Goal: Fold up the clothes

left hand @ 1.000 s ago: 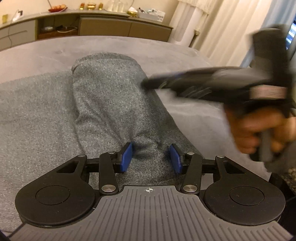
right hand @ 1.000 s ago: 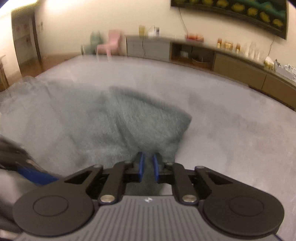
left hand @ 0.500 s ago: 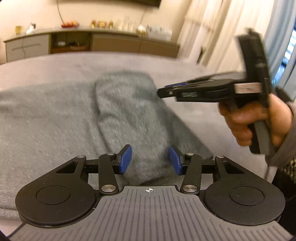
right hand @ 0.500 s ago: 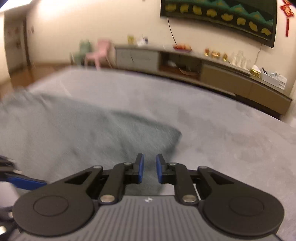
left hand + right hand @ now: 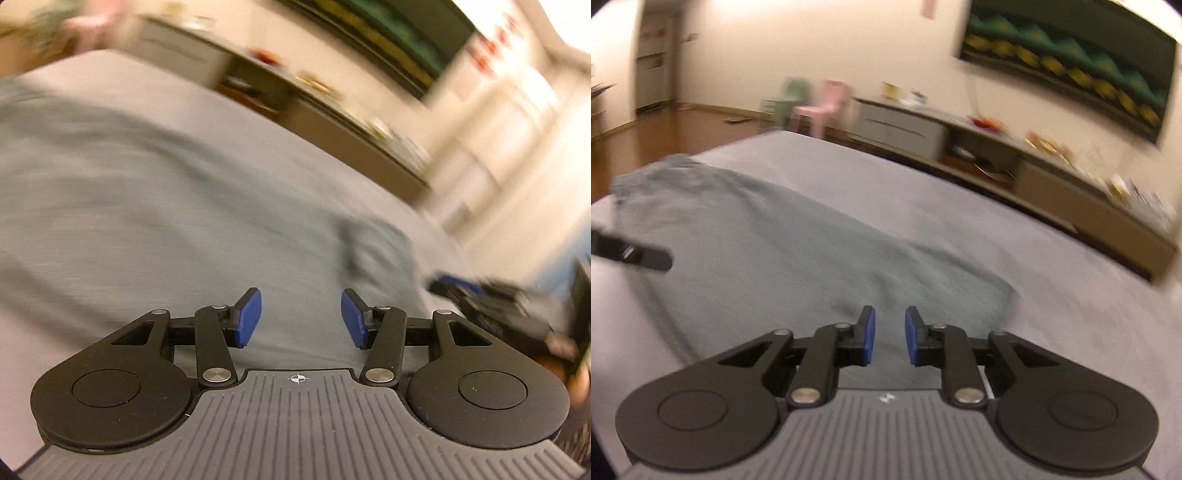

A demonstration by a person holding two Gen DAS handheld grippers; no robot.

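The grey garment [image 5: 783, 251] lies spread on the grey bed cover [image 5: 960, 221], long and flat, with one folded corner near the right gripper [image 5: 889, 341] and its far end reaching toward the left edge of the right wrist view. In the left wrist view the same cloth [image 5: 166, 229] fills the middle, strongly blurred, with a darker folded end at the right.

The right gripper has its jaws opening, and nothing is between the blue pads; the cloth lies beneath them, not pinched. The left gripper [image 5: 301, 317] also has its jaws opening, parted wide over the cloth, with nothing grasped (the blur makes it hard to say whether it touches the fabric). The tip of the left gripper shows at the left edge of the right wrist view, and the right gripper [image 5: 480, 295] appears at the right of the left wrist view.

I judge that one fold is laid down and both tongs are released. The next move calls for finding a new edge, probably the far end of the garment, and pinching only the layers intended.

Beyond the bed stand a low cabinet [image 5: 1052, 184] and a pink chair [image 5: 827, 103].
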